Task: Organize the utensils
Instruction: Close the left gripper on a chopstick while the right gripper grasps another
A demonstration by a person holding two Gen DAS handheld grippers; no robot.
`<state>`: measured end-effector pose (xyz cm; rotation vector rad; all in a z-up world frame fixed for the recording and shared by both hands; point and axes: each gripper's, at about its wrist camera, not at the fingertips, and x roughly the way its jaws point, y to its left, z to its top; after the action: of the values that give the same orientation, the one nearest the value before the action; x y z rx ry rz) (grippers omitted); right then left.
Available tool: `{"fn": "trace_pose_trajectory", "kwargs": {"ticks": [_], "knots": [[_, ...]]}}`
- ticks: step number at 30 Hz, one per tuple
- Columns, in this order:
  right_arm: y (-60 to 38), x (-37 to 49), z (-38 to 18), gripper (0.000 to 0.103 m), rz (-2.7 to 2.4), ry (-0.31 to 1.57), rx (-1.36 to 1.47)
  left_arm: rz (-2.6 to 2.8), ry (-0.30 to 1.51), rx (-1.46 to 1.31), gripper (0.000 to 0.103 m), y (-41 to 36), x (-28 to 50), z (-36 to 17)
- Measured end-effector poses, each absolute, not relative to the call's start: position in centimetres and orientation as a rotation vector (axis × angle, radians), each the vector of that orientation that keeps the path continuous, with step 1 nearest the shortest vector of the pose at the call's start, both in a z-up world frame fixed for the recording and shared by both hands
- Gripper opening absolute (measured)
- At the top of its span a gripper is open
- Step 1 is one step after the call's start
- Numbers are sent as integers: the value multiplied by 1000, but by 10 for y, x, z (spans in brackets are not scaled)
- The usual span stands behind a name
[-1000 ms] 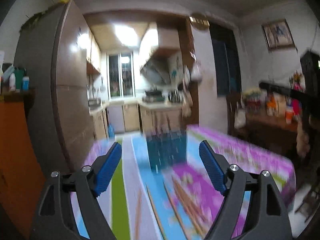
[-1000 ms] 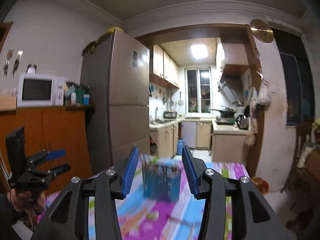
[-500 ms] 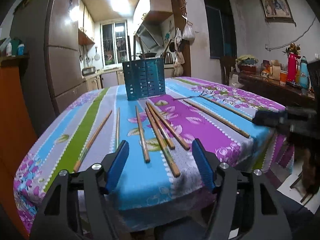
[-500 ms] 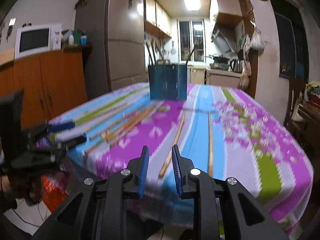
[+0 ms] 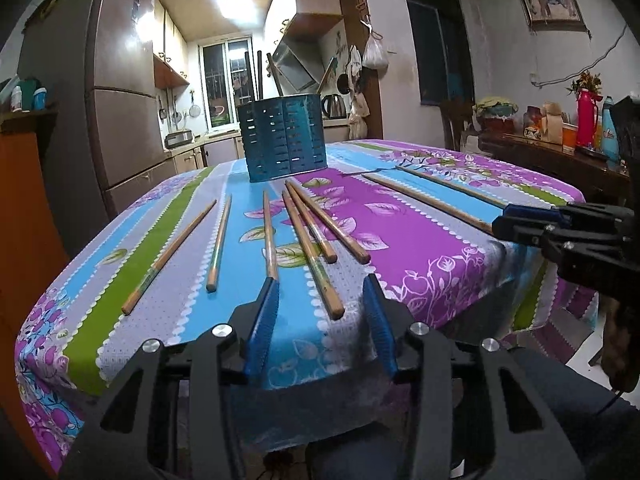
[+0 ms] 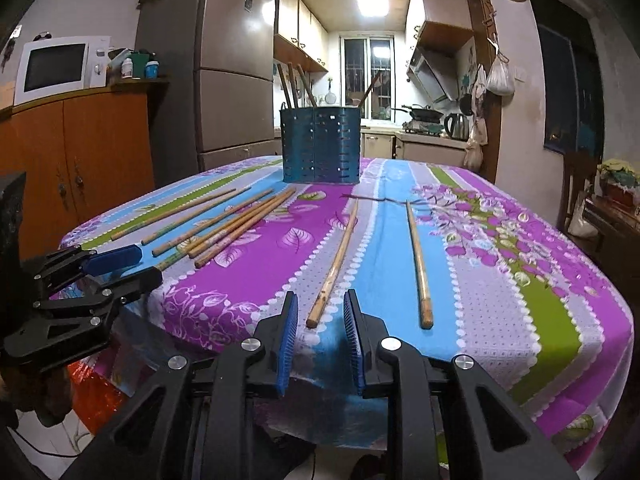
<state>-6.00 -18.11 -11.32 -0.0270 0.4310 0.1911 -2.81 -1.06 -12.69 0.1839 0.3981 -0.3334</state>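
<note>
A blue perforated utensil holder [image 5: 285, 137] stands at the table's far side with a few sticks in it; it also shows in the right wrist view [image 6: 320, 145]. Several wooden chopsticks [image 5: 308, 240] lie loose on the striped floral tablecloth [image 5: 420, 240]. My left gripper [image 5: 322, 300] is open and empty at the near table edge, just before the chopstick ends. My right gripper [image 6: 320, 320] is partly open and empty at the table edge, just before one chopstick [image 6: 335, 264]; another chopstick [image 6: 418, 260] lies to its right.
A fridge [image 6: 224, 80] and an orange cabinet [image 6: 80, 152] with a microwave [image 6: 56, 66] stand left of the table. A dark side table [image 5: 560, 156] with bottles stands at the right. The kitchen lies behind the holder.
Both grippers have dropped from pointing at the room to low at the near table edge. The jaws of the left gripper have narrowed; the right gripper's jaws closed partway, then widened slightly.
</note>
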Motion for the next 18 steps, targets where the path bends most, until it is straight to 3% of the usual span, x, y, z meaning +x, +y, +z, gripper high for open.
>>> {"fn": "trace_pose_trajectory", "kwargs": {"ticks": [7,18], "knots": [[-175,-57,-119,18,182,410,-38,-343,396,162,19,-16,-29,-129],[-171,-59,-123,16,153,388,-46,-318,371,118,19,-13,-31,-133]]}}
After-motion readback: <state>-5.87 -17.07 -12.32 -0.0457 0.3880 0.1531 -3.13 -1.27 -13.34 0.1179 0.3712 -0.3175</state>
